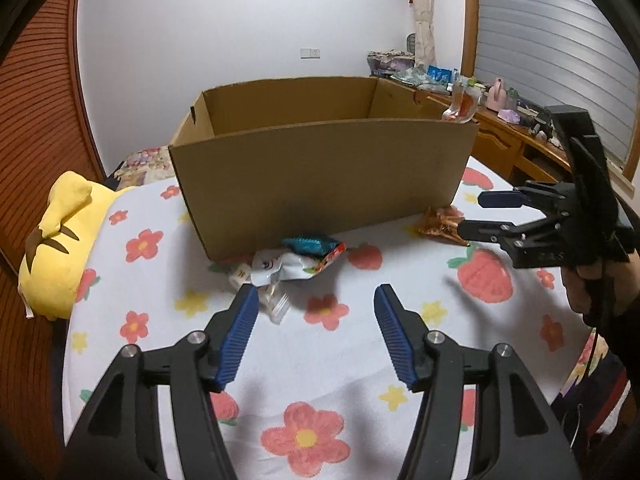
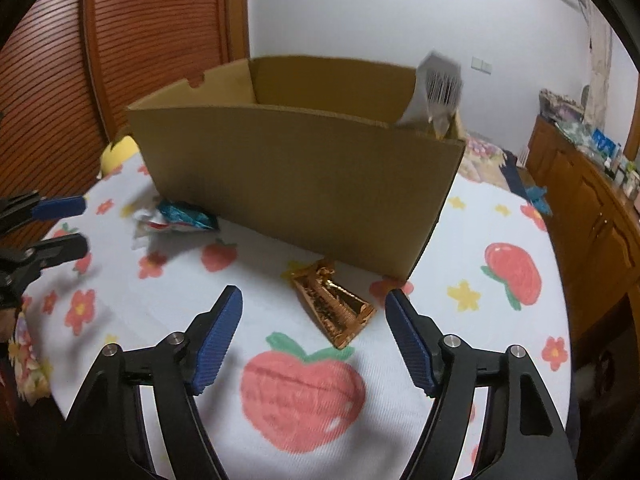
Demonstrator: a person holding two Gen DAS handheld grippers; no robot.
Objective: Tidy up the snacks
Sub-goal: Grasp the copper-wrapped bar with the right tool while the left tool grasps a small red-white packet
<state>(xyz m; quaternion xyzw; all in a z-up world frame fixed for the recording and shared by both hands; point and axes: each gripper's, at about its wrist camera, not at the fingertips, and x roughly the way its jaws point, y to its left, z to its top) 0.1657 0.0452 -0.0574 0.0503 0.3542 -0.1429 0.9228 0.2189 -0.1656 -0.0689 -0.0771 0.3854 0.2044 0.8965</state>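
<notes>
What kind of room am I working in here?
Most likely a bedroom: the cardboard box and snack packets sit on a fruit-and-flower print bedspread, a yellow plush toy lies at its edge, and a cluttered wooden dresser lines the wall.

Cardboard box (image 2: 296, 168) ahead of right gripper (image 2: 314, 300); foil packet (image 2: 334, 308) between its fingers and box. Crumpled wrappers (image 1: 296, 260) ahead of left gripper (image 1: 316, 294), apparently touching the box front.
</notes>
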